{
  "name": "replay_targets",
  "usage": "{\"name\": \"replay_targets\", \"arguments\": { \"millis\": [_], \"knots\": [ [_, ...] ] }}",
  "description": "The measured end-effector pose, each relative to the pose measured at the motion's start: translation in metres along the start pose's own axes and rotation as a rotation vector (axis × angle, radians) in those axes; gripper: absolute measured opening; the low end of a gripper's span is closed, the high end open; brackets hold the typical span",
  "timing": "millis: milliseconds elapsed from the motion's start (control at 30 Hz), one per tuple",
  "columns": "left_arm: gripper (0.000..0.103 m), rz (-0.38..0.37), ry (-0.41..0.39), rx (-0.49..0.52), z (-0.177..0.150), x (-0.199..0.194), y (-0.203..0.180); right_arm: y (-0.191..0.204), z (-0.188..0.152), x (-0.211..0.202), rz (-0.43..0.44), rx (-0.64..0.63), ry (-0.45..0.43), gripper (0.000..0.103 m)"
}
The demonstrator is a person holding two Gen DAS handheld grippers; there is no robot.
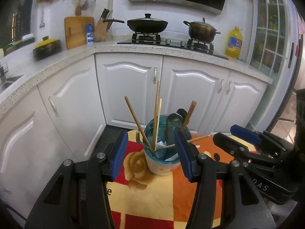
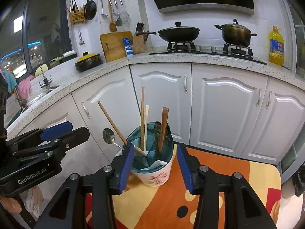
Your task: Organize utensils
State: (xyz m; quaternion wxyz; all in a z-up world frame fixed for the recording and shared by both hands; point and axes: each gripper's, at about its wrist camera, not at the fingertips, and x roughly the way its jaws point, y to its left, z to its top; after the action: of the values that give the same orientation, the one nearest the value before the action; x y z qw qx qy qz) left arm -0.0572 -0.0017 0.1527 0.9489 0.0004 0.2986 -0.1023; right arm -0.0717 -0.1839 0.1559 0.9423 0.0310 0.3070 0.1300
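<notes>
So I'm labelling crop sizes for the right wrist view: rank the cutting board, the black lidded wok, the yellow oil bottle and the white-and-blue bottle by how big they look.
Largest to smallest, as they look:
1. Black lidded wok, counting its handle
2. Cutting board, close to the wok, so that order is unsure
3. Yellow oil bottle
4. White-and-blue bottle

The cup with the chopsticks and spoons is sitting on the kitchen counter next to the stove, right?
Not quite. The cup with the chopsticks and spoons sits on a small table with an orange patterned cloth, in front of the white cabinets, not on the counter. The right wrist view shows it.
</notes>
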Motion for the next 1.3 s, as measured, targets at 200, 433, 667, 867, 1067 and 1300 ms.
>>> {"name": "replay_targets", "arguments": {
  "millis": [200, 433, 667, 867, 1067, 1300],
  "knots": [
    [0.05, 0.019, -0.007, 0.005, -0.001, -0.002, 0.0, 0.002, 0.001, 0.0, -0.003, -0.005, -0.002, 0.051],
    [0.05, 0.038, -0.01, 0.002, -0.001, -0.002, 0.002, 0.005, 0.004, 0.001, -0.01, -0.011, -0.005, 0.051],
    [0.05, 0.058, -0.007, -0.002, -0.002, 0.0, 0.002, 0.007, 0.005, 0.004, -0.017, -0.024, 0.002, 0.055],
    [0.05, 0.066, -0.006, 0.001, -0.003, 0.001, 0.004, 0.008, 0.007, 0.006, -0.018, -0.029, 0.006, 0.055],
    [0.05, 0.072, -0.004, 0.002, -0.003, 0.004, 0.005, 0.007, 0.007, 0.007, -0.02, -0.029, 0.01, 0.056],
    [0.05, 0.074, 0.001, 0.002, -0.004, 0.006, 0.007, 0.006, 0.006, 0.011, -0.021, -0.034, 0.017, 0.056]
  ]
}}
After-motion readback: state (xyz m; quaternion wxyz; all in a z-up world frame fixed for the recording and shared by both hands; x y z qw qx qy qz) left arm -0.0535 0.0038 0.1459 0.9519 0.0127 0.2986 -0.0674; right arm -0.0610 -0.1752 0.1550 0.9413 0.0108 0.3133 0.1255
